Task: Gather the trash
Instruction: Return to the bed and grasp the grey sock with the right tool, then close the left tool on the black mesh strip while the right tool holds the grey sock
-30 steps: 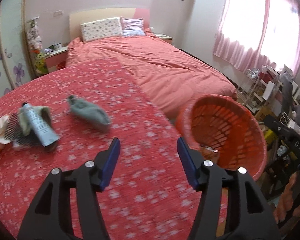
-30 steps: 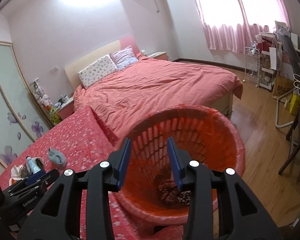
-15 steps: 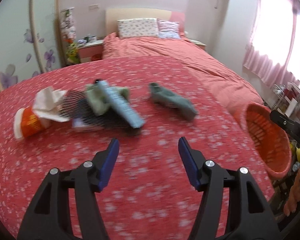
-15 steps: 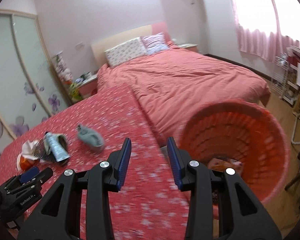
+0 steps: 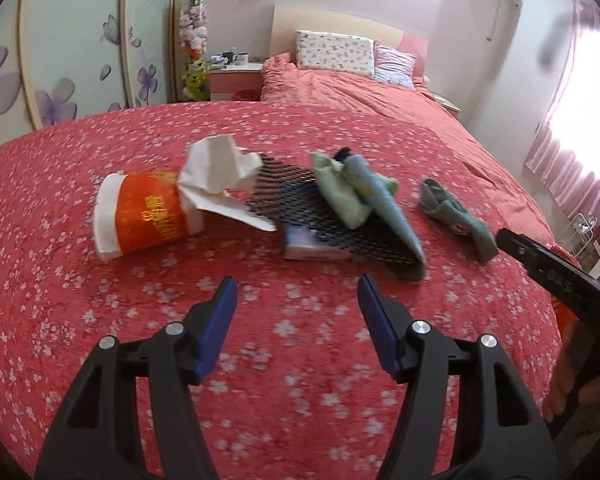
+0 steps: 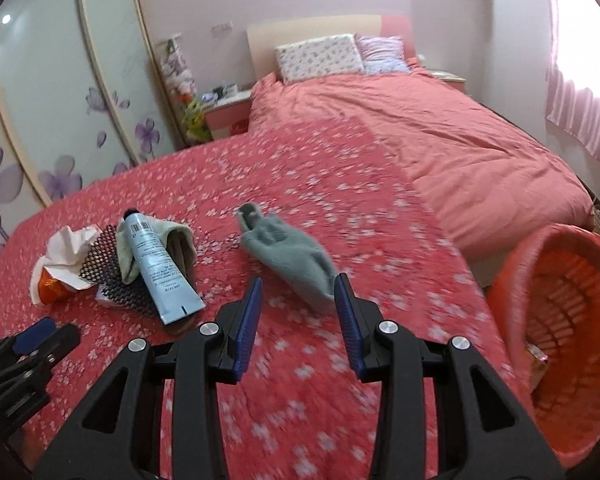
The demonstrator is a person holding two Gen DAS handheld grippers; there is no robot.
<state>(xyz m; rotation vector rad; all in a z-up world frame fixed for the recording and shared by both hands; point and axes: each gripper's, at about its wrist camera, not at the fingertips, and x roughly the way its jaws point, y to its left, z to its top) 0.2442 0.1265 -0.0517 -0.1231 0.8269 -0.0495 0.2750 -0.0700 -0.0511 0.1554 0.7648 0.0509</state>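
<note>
On the red flowered cover lie an orange paper cup (image 5: 144,216) with crumpled white tissue (image 5: 220,168), a black mesh sheet (image 5: 332,216), a pale green cloth (image 5: 340,192), a light blue tube (image 6: 156,264) and a grey-green sock (image 6: 292,252). My left gripper (image 5: 296,292) is open and empty, hovering before the mesh pile. My right gripper (image 6: 298,292) is open and empty, just short of the sock. The orange basket (image 6: 556,320) stands at the right, with some trash inside.
A made bed (image 6: 420,128) with pillows lies beyond the cover. A wardrobe with flower decals (image 5: 80,52) is at the left and a nightstand (image 5: 236,74) by the headboard. Pink curtains (image 5: 572,128) hang at the right.
Both grippers have swung left, away from the basket and toward the trash on the cover. The left now faces the cup and mesh pile; the right now faces the sock.
</note>
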